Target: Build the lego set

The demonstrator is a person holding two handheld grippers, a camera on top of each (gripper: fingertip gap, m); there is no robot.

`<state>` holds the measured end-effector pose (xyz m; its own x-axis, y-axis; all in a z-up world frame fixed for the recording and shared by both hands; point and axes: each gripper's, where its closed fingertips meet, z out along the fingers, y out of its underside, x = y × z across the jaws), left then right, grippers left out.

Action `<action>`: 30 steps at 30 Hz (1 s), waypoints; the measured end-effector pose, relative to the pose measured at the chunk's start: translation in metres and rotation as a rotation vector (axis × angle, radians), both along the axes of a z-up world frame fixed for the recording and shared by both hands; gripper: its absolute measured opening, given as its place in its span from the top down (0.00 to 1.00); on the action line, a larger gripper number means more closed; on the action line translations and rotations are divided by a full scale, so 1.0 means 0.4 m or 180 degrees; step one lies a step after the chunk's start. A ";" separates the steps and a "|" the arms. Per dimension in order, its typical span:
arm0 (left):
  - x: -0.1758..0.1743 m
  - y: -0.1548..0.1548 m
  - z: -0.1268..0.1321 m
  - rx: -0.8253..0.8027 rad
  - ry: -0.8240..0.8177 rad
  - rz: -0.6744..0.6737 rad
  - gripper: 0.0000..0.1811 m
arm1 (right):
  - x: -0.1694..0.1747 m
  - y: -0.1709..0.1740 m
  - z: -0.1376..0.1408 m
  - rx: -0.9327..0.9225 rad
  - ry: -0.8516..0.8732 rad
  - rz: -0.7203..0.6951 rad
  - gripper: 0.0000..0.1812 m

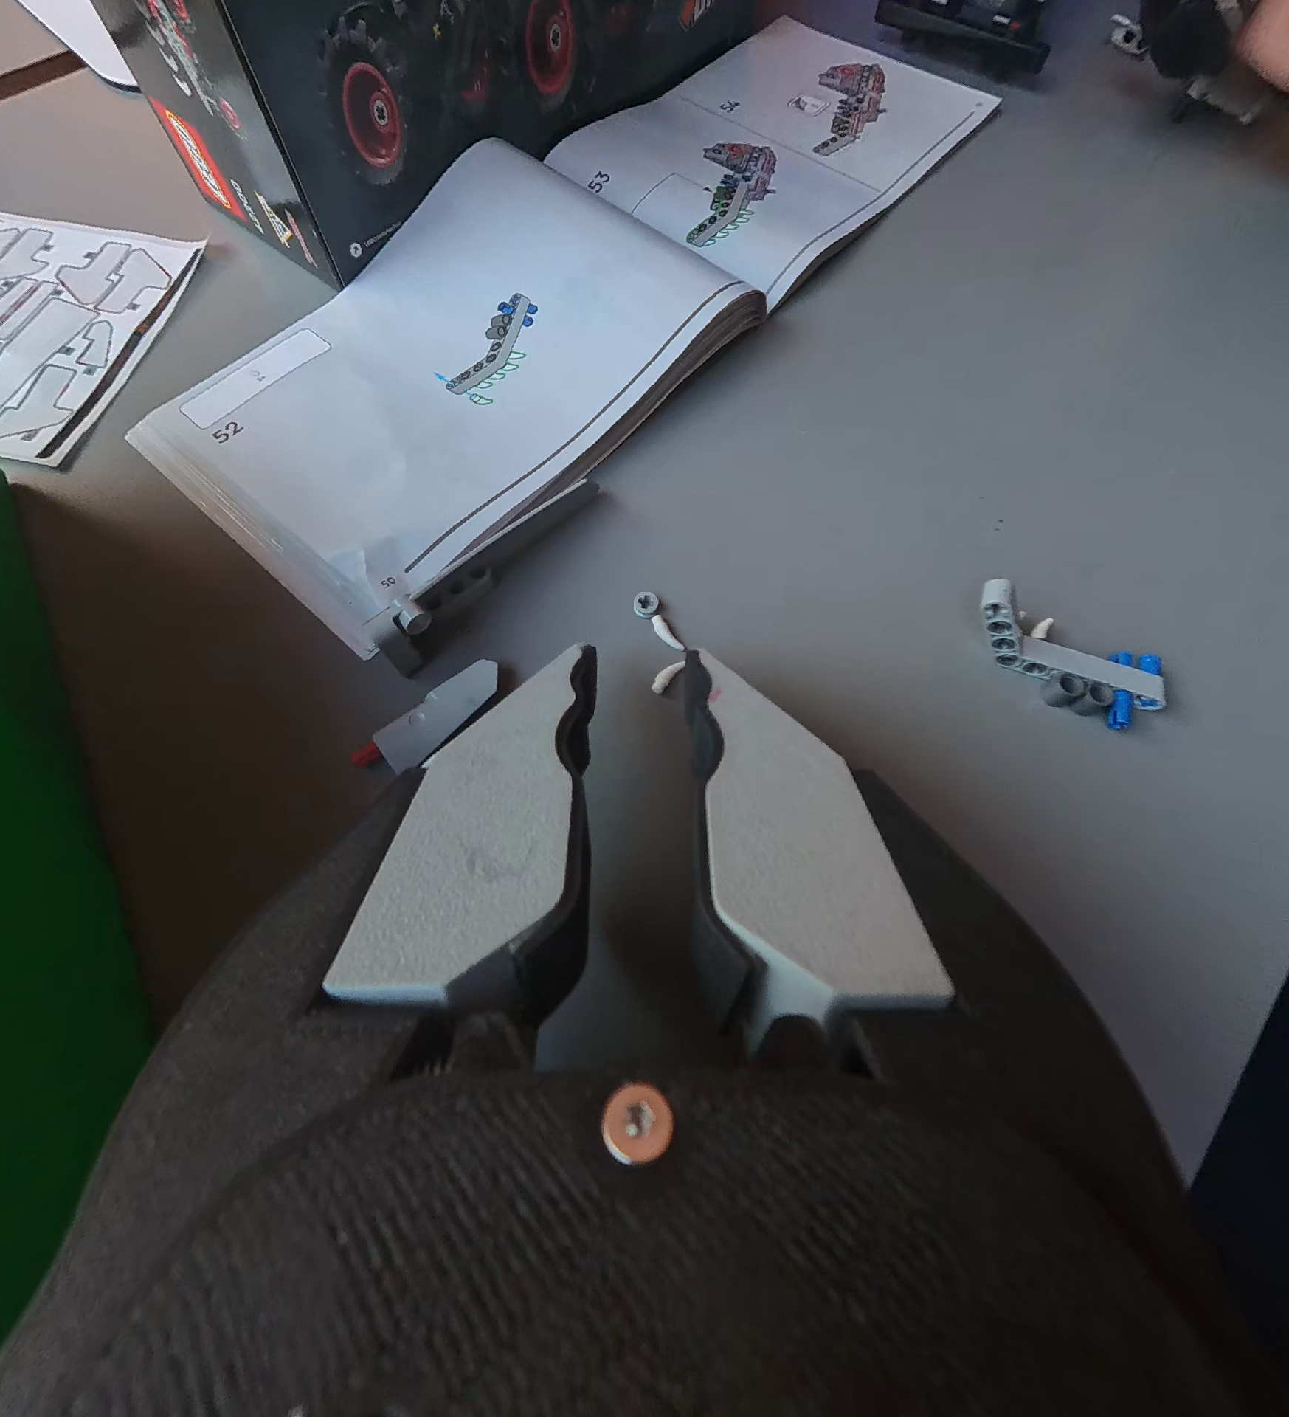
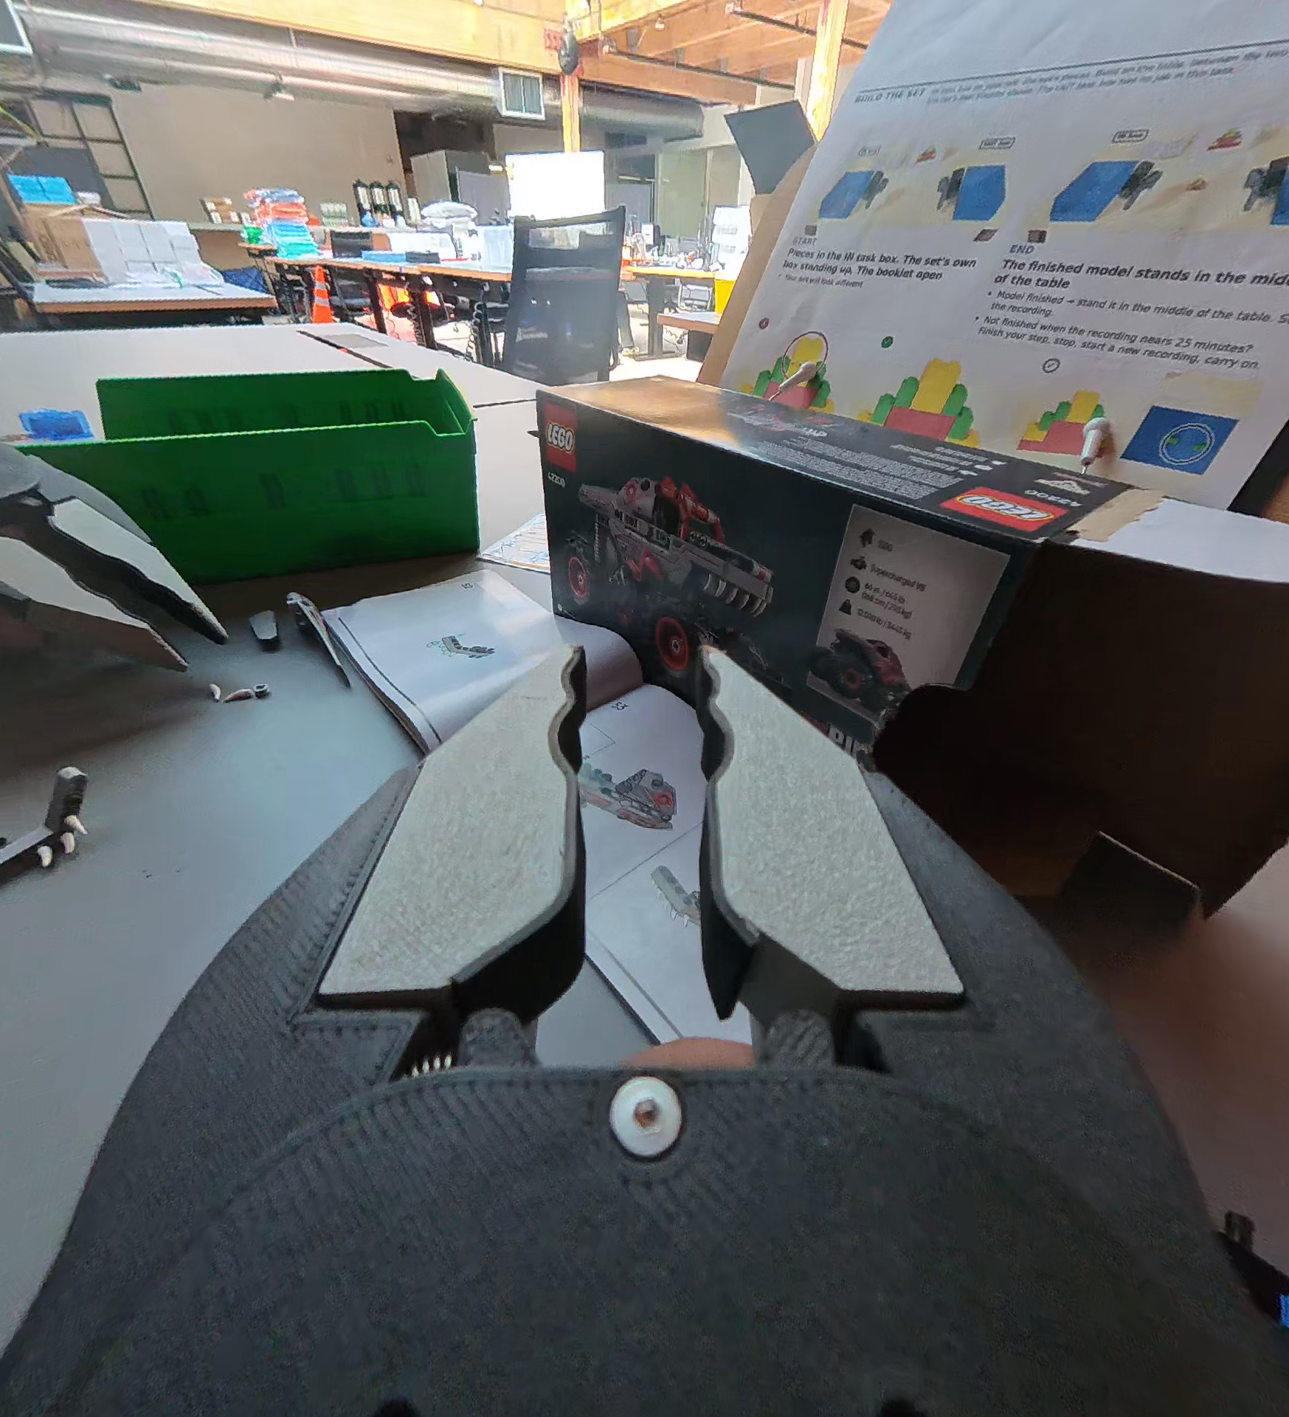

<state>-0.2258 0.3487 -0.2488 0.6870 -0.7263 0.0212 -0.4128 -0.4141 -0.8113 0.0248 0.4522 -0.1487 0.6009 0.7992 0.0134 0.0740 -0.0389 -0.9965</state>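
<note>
Both grippers are empty with their jaws parted by a narrow gap. The left gripper (image 1: 639, 658) hovers low over the grey table (image 1: 932, 429), its tips just over two small white tooth pieces (image 1: 665, 636), one near a small grey round piece (image 1: 647, 603) and one touching the inner edge of the right-hand finger. The right gripper (image 2: 641, 663) is held up over the open instruction booklet (image 2: 434, 652), pointing at the set's box (image 2: 702, 552), and grips nothing. Off to the left gripper's right lies the bent grey beam (image 1: 1063, 659) with blue pins at one end; in the right wrist view it (image 2: 20, 840) already carries a few white teeth near its bend. The step in hand looks like fitting teeth along this beam, as the booklet's open page (image 1: 488, 353) draws. The next move likely calls for closing the left jaws on one tooth, a tiny curved part that could slip or flick away, then carrying it to the beam while the right gripper comes down to steady that beam. A green bin (image 2: 281, 475) stands beyond the booklet, and a sticker sheet (image 1: 51, 322) lies well to the left.
</note>
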 end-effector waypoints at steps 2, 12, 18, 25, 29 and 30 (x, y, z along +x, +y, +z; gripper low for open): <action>0.000 -0.001 0.003 -0.0001 -0.0036 -0.0004 0.89 | 0.000 0.003 -0.006 -0.0020 -0.0012 0.0001 0.86; -0.001 -0.001 0.004 0.0003 -0.0040 -0.0001 0.89 | -0.009 -0.002 -0.013 -0.0021 -0.0057 0.0035 0.86; -0.001 -0.001 0.005 0.0000 -0.0051 0.0004 0.89 | -0.013 -0.007 -0.012 0.0008 -0.0087 0.0049 0.86; 0.001 -0.003 0.002 -0.0022 -0.0033 -0.0019 0.89 | -0.017 -0.009 -0.015 -0.0001 -0.0091 0.0063 0.86; 0.003 -0.004 -0.009 -0.0102 0.0019 -0.0042 0.88 | -0.022 -0.008 -0.025 -0.0036 -0.0112 0.0077 0.86; 0.003 -0.005 -0.012 -0.0124 0.0037 -0.0046 0.88 | -0.022 -0.008 -0.025 -0.0038 -0.0114 0.0077 0.86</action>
